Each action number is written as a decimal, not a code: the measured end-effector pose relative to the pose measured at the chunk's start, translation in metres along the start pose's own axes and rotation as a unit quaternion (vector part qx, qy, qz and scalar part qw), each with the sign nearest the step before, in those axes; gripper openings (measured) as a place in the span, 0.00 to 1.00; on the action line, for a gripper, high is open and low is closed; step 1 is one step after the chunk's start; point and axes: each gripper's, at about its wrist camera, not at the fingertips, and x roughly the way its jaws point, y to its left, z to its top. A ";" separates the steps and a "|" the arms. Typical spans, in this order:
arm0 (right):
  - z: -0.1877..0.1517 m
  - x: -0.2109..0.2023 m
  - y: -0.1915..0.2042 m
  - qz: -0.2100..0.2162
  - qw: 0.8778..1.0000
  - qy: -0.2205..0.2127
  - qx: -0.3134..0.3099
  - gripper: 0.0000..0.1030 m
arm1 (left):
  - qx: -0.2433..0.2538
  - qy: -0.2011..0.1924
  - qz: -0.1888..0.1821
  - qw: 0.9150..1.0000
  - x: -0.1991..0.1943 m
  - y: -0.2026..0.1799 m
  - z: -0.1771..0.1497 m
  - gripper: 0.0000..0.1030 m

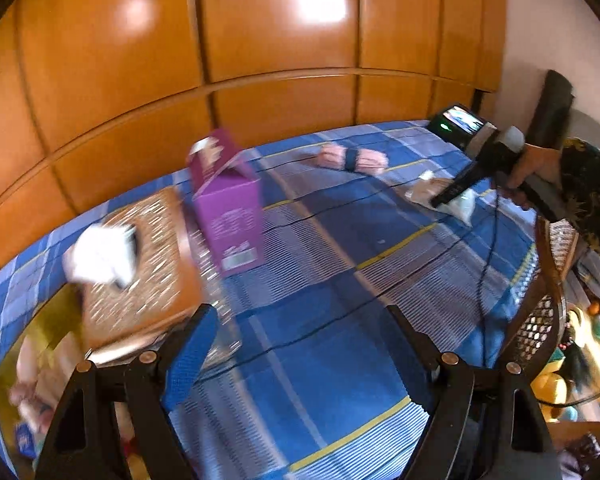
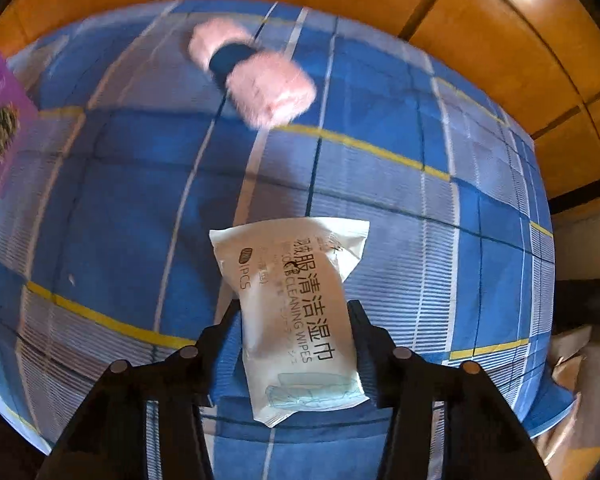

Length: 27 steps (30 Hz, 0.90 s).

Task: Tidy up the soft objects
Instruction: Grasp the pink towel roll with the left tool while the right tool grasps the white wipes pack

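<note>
A white pack of cleaning wipes sits between the fingers of my right gripper, which is shut on it above the blue plaid bed. In the left wrist view the right gripper holds the same pack at the far right of the bed. A pink fluffy roll with a dark band lies farther back; it also shows in the left wrist view. My left gripper is open and empty over the bed. A white soft item rests on a wicker box.
A purple carton stands beside the wicker box; its edge shows in the right wrist view. A gold bin with soft items is at the lower left. Orange wardrobe doors stand behind the bed. A basket and toys are at the right.
</note>
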 end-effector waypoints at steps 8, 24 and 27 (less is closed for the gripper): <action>0.003 -0.008 -0.055 0.008 0.980 -0.041 0.193 0.49 | 0.020 0.024 -0.049 0.998 0.041 -0.045 0.056 0.81; -0.022 0.014 -0.072 0.140 0.934 -0.028 0.328 0.48 | -0.129 0.110 -0.074 0.983 0.202 -0.052 0.170 0.79; -0.022 0.011 -0.069 0.141 0.936 -0.029 0.321 0.48 | -0.156 0.121 -0.069 0.978 0.232 -0.049 0.188 0.79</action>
